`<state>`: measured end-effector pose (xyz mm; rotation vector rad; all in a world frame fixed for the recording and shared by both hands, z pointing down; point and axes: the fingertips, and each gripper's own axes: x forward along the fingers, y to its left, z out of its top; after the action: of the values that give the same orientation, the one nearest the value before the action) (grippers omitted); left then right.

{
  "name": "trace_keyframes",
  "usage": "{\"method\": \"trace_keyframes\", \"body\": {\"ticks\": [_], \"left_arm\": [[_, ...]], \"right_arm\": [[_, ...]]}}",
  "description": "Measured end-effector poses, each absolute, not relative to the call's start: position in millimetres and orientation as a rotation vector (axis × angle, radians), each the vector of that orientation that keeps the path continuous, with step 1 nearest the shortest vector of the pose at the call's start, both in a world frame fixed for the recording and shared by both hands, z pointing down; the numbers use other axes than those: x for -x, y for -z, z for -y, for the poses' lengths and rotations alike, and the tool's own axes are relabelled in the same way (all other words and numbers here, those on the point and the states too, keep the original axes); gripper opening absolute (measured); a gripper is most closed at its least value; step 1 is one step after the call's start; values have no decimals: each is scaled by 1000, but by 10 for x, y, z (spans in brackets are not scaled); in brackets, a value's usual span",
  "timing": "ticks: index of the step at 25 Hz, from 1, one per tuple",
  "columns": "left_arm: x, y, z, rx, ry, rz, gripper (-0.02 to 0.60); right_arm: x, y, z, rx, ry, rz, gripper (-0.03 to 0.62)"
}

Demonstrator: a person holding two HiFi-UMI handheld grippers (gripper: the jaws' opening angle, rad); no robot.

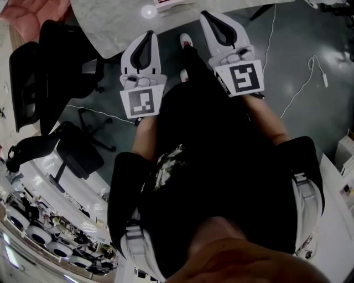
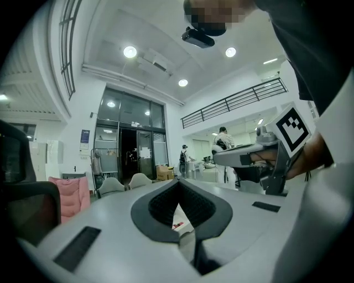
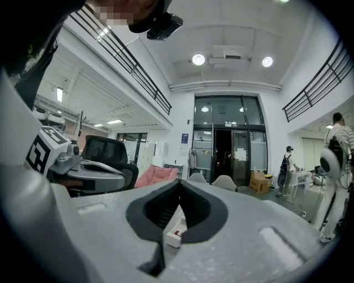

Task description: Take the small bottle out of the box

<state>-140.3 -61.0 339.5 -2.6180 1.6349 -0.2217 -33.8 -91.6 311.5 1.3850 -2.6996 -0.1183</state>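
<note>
- Step in hand, as judged: approach. The left tongs (image 1: 148, 34) and the right tongs (image 1: 209, 15) are held side by side, level, pointing at the desk (image 1: 110, 25). Nothing is gripped yet.
- Advance both tongs over the near desk edge until the box (image 3: 172, 239) sits directly under the tips. Do not descend before that.
- Spread one pair of tongs before lowering it. Tips that are pressed together cannot admit the small bottle.
- Recommended: steady a box wall with the other pair, so the box does not lift or slide as the bottle is drawn out.
- Lower along the bottle's axis and pinch its body, not the box wall. Confirm the grip in that gripper's own view before lifting.
- Left tongs (image 2: 178, 181): pads pressed together at the tips, nothing between them, touching nothing.
- Right tongs (image 3: 180, 182): pads pressed together at the tips, nothing between them, touching nothing.
- Location of the task's thing: the box (image 2: 185, 222) lies on the desk, ahead of and below both pairs of tips, well apart from them. A red item shows inside it. Whether that is the small bottle cannot be told at this range.
</note>
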Motion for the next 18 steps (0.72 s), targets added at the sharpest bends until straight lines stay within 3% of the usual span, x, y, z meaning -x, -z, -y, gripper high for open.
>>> {"method": "trace_keyframes", "body": {"ticks": [18], "left_arm": [[1111,-3707,2115,2762,395,-1479,12]], "right_arm": [[86,-3605,2428,-1378,-42,2605,-5]]}}
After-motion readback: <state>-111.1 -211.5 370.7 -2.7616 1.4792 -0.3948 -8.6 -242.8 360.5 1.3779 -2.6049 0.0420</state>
